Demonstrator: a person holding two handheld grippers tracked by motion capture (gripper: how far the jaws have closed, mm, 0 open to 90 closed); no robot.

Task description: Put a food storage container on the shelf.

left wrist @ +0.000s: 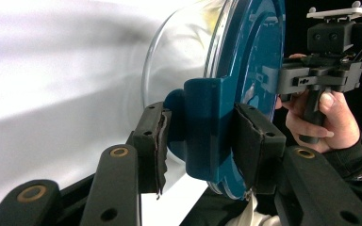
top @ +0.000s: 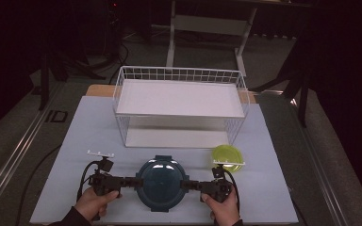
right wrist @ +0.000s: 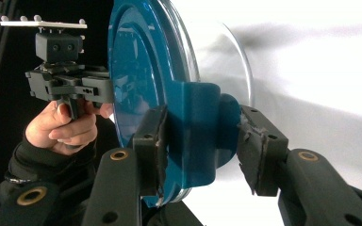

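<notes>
A round container (top: 160,182) with a teal lid (left wrist: 254,70) and a clear body (left wrist: 179,70) lies at the front middle of the white table (top: 75,141), lid side up. Teal latches stick out at its left and right sides. My left gripper (top: 133,181) comes in from the left, and its jaws (left wrist: 202,141) press on the left latch (left wrist: 207,127). My right gripper (top: 188,184) comes in from the right, shut on the right latch (right wrist: 193,127), with its jaws (right wrist: 200,141) on either side of it. Whether the container rests on the table or hangs just above it, I cannot tell.
A white wire rack (top: 179,99) with two shelves stands at the back middle of the table. A yellow-green bowl (top: 227,156) sits just behind my right gripper. The table's front edge runs close under both hands.
</notes>
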